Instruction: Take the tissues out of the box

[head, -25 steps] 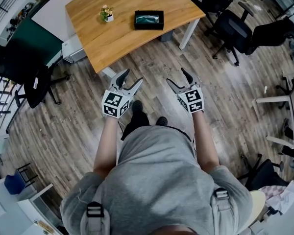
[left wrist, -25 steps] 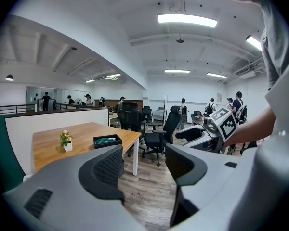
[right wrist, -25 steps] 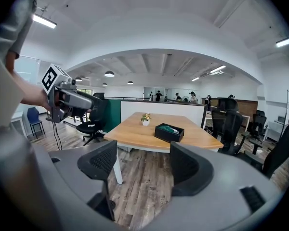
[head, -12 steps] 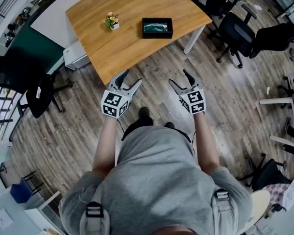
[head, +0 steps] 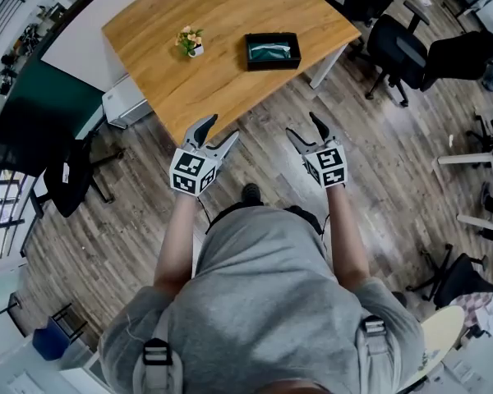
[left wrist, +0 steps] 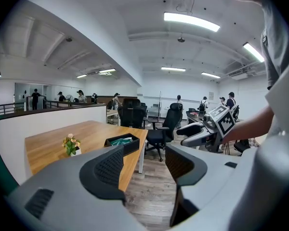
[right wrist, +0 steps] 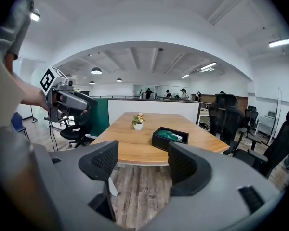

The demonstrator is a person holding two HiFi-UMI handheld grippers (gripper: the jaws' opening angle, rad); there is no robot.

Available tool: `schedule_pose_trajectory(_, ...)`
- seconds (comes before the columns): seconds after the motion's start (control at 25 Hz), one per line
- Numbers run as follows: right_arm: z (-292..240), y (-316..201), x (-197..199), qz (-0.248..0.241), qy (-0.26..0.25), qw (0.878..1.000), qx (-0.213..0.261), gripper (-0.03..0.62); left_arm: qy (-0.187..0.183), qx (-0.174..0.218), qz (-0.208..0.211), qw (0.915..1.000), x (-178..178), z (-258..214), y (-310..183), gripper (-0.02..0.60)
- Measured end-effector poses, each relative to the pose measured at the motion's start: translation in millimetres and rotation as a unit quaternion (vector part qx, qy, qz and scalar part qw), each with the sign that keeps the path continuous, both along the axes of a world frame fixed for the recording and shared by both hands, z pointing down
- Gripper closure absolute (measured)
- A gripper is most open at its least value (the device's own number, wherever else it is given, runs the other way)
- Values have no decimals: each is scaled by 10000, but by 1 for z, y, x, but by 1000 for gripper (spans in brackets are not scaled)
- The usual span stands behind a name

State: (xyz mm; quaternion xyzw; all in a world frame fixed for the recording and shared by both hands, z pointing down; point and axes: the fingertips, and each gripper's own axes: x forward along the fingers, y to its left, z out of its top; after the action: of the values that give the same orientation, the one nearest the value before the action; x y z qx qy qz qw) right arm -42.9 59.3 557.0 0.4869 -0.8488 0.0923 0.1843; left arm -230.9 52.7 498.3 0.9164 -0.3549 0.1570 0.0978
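Note:
A black open box [head: 273, 52] with teal tissue inside sits on the wooden table [head: 214, 89]. It also shows in the left gripper view [left wrist: 121, 143] and the right gripper view [right wrist: 169, 138]. My left gripper [head: 220, 131] hangs in the air just short of the table's near edge, open and empty [left wrist: 144, 163]. My right gripper [head: 303, 126] is level with it above the floor, open [right wrist: 143, 163]. Its jaws have just been closing slightly, with nothing between them. Both grippers are well short of the box.
A small potted flower [head: 191, 41] stands left of the box. Black office chairs [head: 394, 48] crowd the floor right of the table, and another chair [head: 62, 171] stands at the left. A white table leg [head: 322, 64] is near the right gripper's side.
Both grippers have moved forward with the person toward the table. The left gripper's tips now reach the table's near edge, and the box lies closer ahead.

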Motion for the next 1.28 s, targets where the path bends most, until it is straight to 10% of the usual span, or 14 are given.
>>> schedule_pose_trajectory(1.28, 2, -38, -10, 566, 28, 9984, -60, 275, 73, -131, 413, 9990, -16, 16, -49, 307)
